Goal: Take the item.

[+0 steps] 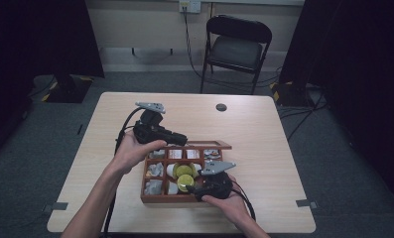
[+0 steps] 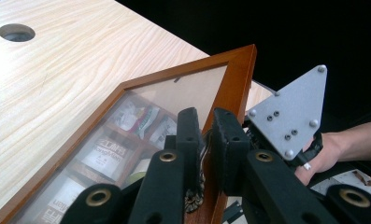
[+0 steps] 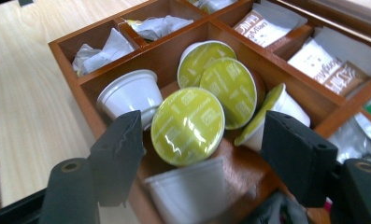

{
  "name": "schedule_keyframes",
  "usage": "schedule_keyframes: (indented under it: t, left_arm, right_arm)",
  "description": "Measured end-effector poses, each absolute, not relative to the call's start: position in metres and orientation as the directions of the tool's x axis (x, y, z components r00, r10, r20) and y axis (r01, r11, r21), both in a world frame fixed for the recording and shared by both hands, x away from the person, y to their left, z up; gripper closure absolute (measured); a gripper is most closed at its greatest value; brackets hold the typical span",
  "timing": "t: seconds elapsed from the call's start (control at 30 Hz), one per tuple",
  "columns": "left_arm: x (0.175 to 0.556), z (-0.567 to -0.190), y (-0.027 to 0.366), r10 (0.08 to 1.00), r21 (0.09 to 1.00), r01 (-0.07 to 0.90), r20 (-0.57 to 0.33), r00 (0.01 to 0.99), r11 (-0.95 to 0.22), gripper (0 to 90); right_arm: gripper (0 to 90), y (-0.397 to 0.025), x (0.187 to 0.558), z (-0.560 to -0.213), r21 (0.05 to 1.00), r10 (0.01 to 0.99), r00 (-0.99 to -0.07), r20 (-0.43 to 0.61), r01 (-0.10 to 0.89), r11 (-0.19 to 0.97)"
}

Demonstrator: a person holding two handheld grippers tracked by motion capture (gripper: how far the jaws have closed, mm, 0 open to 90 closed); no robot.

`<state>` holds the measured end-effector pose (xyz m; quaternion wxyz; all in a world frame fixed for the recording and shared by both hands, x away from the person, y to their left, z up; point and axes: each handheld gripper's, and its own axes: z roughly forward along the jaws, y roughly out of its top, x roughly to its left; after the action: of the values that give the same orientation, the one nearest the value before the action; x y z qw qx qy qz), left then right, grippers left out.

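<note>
Your right claw [image 3: 202,144] is spread wide around one green-lidded coffee capsule [image 3: 188,126]; three more green-lidded ones and two white-sided ones crowd just beyond it in the wooden box [image 3: 87,88]. Your left claw [image 2: 205,140] pinches the box's glass lid [image 2: 230,88] at its frame, above the tabletop [image 2: 57,74].

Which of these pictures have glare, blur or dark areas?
High view: dim, with black corners beyond the table. Left gripper view: the near black jaws look soft, and the glass lid carries a pale reflection. Right gripper view: glare on the green capsule lid; the near jaws are blurred.
</note>
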<state>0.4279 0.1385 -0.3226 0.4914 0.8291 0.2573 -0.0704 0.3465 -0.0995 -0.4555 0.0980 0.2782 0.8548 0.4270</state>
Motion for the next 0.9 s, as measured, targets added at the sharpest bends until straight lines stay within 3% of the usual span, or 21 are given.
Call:
schedule_keyframes:
  t: [0.57,0.9]
  left_arm:
    - [0.427,-0.324,0.139,0.352,0.781,0.490,-0.366,0.861,-0.387,81.7]
    - [0.427,-0.324,0.139,0.353,0.783,0.489,-0.365,0.862,-0.385,81.7]
  right_arm:
    - [31.7,-0.066,0.352,-0.461,0.715,0.516,-0.857,0.000,0.360,0.599]
    - [33.5,-0.064,0.354,-0.464,0.673,0.558,-0.830,0.013,0.420,0.609]
